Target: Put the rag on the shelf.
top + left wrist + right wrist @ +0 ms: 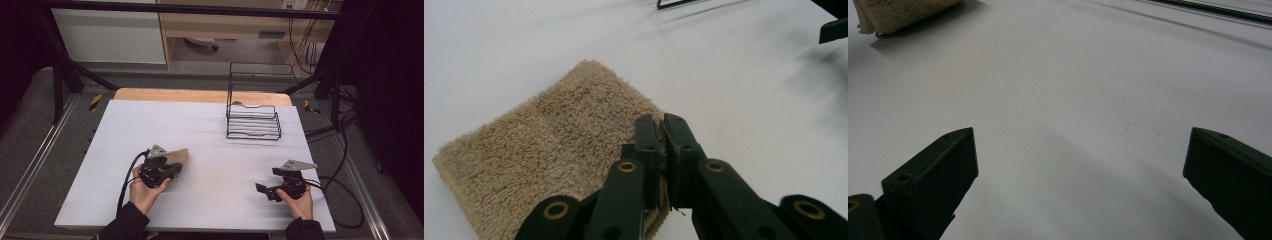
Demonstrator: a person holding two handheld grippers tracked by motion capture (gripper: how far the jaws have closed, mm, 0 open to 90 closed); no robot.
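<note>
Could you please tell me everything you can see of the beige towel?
The towel is a small folded piece of beige terry cloth with a fluffy, looped surface. It lies flat on the white table, near the left front. The left gripper is shut on its edge, pinching the layers between its black jaws.

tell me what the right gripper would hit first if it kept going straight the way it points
Probably nothing soon: the open right gripper points left across bare white table. The beige towel held by the left gripper lies farther off, seemingly left of that line.

One towel point(176, 157), one wire rack point(253, 120), two tools.
</note>
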